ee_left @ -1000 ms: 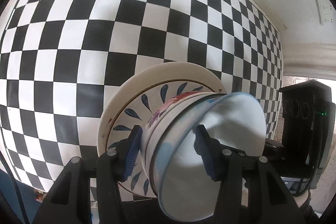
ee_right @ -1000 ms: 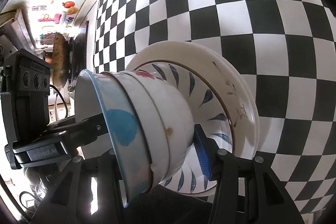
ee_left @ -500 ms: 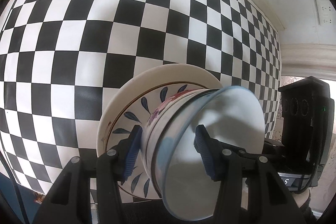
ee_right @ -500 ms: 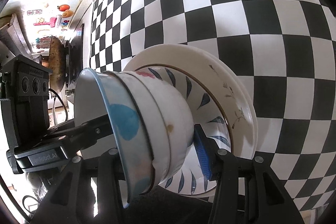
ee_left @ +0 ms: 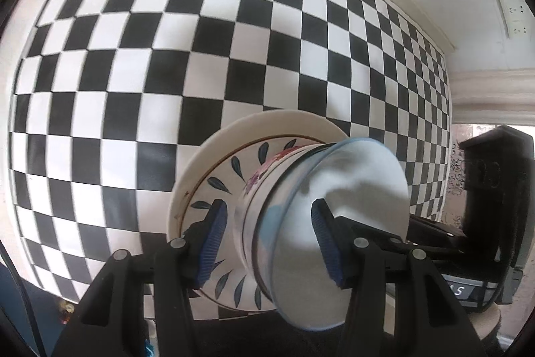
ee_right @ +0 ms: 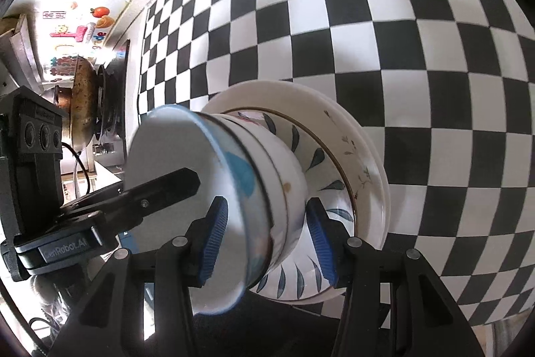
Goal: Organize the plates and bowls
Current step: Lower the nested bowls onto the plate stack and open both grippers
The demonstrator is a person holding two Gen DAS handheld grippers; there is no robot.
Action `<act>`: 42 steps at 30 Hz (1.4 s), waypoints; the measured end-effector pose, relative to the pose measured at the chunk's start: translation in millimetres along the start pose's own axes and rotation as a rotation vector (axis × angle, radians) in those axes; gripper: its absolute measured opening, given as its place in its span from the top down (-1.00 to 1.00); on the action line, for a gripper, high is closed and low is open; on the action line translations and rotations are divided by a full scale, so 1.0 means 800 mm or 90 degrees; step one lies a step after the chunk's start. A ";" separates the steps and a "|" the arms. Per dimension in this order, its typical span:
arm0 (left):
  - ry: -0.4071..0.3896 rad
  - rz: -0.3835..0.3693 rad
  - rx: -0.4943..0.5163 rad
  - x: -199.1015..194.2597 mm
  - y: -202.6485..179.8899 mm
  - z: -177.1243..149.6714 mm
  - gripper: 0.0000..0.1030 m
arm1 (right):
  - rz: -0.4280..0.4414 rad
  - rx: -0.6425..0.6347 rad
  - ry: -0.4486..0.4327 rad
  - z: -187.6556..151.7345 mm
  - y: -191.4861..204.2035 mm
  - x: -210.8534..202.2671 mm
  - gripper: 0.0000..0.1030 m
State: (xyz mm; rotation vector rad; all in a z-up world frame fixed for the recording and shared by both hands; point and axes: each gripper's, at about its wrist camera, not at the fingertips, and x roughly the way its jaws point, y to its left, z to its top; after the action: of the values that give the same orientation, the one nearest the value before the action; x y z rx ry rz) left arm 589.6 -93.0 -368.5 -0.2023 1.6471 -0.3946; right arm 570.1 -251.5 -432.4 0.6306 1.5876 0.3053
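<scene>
Left wrist view: the left claw (ee_left: 265, 241) pinches the nested white ceramic bowls (ee_left: 301, 209) stacked on 2 white plates (ee_left: 214, 169) over the black-and-white chequered desk (ee_left: 133, 72), probably steadying them for carrying

Right wrist view: the right claw (ee_right: 267, 240) likewise clamps the bowls' near side, opposite the left
</scene>
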 end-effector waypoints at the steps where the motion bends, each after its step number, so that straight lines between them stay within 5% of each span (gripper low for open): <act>1: -0.009 0.010 0.003 -0.006 -0.002 -0.001 0.05 | -0.006 -0.006 -0.009 -0.002 0.004 -0.007 -0.01; 12: -0.118 0.111 0.032 -0.075 -0.022 -0.031 0.04 | -0.084 -0.073 -0.105 -0.032 0.048 -0.091 -0.01; 20: -0.189 0.187 0.039 -0.107 -0.030 -0.056 0.01 | -0.204 -0.111 -0.173 -0.065 0.078 -0.136 -0.03; 22: -0.204 0.206 0.044 -0.115 -0.032 -0.062 0.00 | -0.224 -0.106 -0.193 -0.076 0.084 -0.147 -0.18; 24: -0.223 0.221 0.050 -0.124 -0.034 -0.068 0.00 | -0.240 -0.102 -0.207 -0.085 0.088 -0.155 -0.63; 26: -0.243 0.224 0.061 -0.135 -0.035 -0.077 0.00 | -0.255 -0.097 -0.228 -0.097 0.093 -0.164 -0.75; 33: -0.296 0.231 0.113 -0.165 -0.048 -0.105 -0.71 | -0.286 -0.065 -0.314 -0.139 0.115 -0.193 -1.00; 42: -0.363 0.229 0.118 -0.199 -0.069 -0.152 -0.73 | -0.290 -0.064 -0.386 -0.192 0.124 -0.231 -1.00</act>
State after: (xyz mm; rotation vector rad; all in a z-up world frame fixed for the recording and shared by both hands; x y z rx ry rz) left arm 482.8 -69.9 -191.6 0.1163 1.0484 -0.1858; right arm 443.4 -248.5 -205.9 0.2319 1.0767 -0.1402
